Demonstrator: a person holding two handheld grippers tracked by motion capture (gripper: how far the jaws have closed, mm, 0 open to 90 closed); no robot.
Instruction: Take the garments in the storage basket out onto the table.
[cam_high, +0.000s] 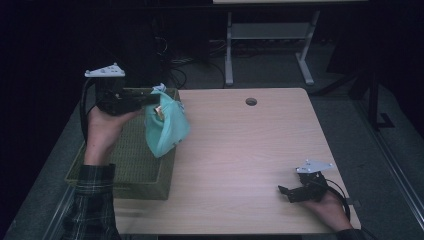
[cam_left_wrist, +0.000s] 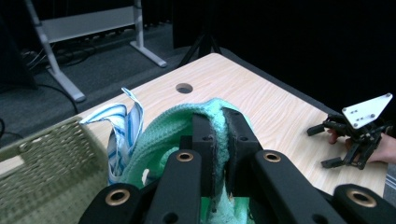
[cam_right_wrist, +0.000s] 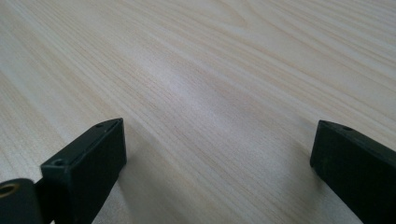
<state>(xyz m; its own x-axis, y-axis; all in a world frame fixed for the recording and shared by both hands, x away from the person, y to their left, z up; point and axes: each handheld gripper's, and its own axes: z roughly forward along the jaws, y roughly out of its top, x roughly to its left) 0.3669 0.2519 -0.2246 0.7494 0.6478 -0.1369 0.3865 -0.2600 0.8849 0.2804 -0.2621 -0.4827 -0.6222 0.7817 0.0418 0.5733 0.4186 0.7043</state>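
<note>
One left claw (cam_left_wrist: 217, 135) pinches soft knitted mint cloth (cam_high: 167, 131) above woven basket (cam_high: 135, 165).

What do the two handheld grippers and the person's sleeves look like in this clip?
Both the left gripper and the right gripper are black, with two blocky, flat-faced jaws on linkage arms joined by brass-coloured pivots. Each carries a grey three-cornered plate with small holes on top, and a black cable trails from each. The left sleeve is dark plaid.

Dim, dark surroundings; table (cam_high: 250, 150) evenly lit, perhaps from overhead; near claw parts blur softly.
</note>
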